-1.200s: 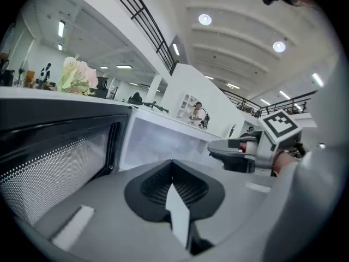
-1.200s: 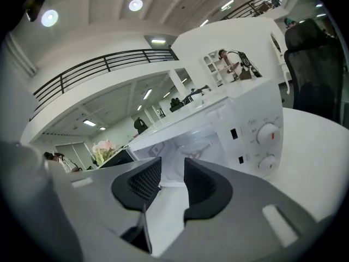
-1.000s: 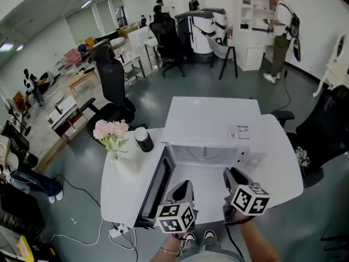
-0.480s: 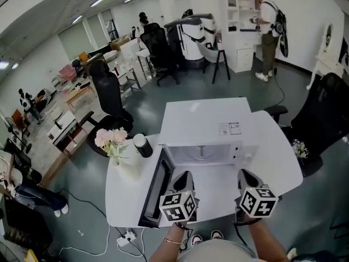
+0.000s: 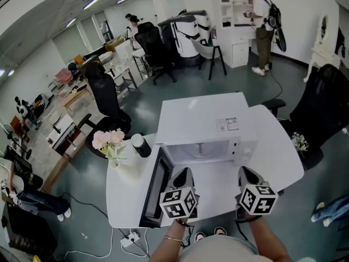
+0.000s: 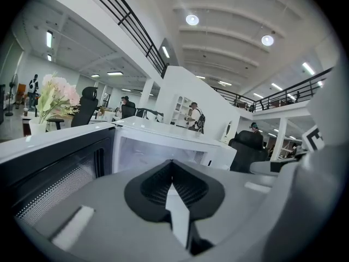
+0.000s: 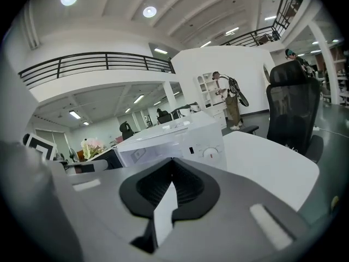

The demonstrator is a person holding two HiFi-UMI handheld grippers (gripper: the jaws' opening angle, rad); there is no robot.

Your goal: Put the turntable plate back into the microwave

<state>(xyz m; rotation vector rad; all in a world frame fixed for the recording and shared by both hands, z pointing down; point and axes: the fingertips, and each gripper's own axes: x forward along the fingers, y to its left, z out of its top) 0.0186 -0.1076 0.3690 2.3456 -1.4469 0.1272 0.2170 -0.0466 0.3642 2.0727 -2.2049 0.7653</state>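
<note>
The white microwave (image 5: 204, 124) stands on the white table (image 5: 275, 141) with its door (image 5: 155, 187) swung open to the left. Its lit cavity (image 5: 202, 153) faces me; I cannot make out the turntable plate in it. My left gripper (image 5: 182, 173) sits just before the opening, shut, with nothing between its jaws. My right gripper (image 5: 246, 173) sits before the control panel, also shut and empty. The left gripper view shows its gripper (image 6: 172, 165) closed, with the door (image 6: 54, 162) at left. The right gripper view shows its gripper (image 7: 173, 165) closed, with the microwave (image 7: 174, 141) beyond.
A vase of pink flowers (image 5: 112, 143) and a black cylinder with a white top (image 5: 140, 144) stand on the table left of the microwave. Black office chairs (image 5: 322, 113) are at the right. A power strip (image 5: 128, 239) lies on the floor. A person (image 5: 262, 15) stands far back.
My right gripper has shifted to the right, from before the cavity to before the control panel. The left gripper has hardly moved. The head view has tilted a little.
</note>
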